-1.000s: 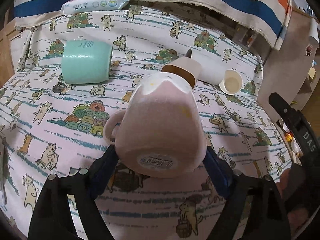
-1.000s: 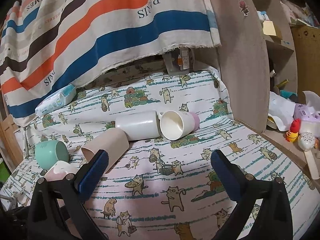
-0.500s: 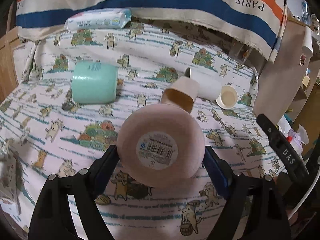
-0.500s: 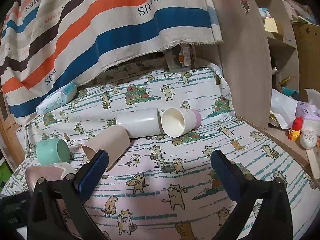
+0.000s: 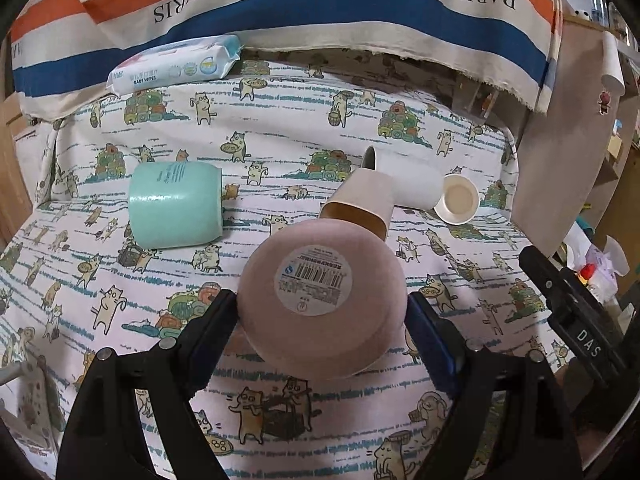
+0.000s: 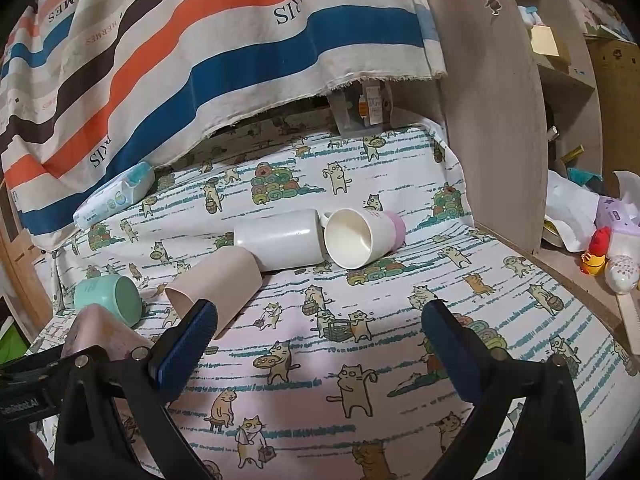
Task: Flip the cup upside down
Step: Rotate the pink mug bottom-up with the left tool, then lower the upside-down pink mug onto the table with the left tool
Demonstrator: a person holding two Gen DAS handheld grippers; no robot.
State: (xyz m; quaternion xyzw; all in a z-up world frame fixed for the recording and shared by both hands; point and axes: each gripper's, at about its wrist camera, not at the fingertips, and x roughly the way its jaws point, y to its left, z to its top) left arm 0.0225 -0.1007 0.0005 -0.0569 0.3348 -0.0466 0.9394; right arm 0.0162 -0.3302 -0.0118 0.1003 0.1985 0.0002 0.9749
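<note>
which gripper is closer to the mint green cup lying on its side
Left. The left gripper, shut on the pink mug, sits just right of and in front of the mint green cup. The right gripper hangs open farther right, nearer the white cups.

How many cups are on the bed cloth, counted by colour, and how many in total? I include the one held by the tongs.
Pink cup, held by the left tongs: 1
Green cup: 1
Beige cup: 1
White cup, long one: 1
White cup with pink bottom: 1
Total: 5 cups
</note>
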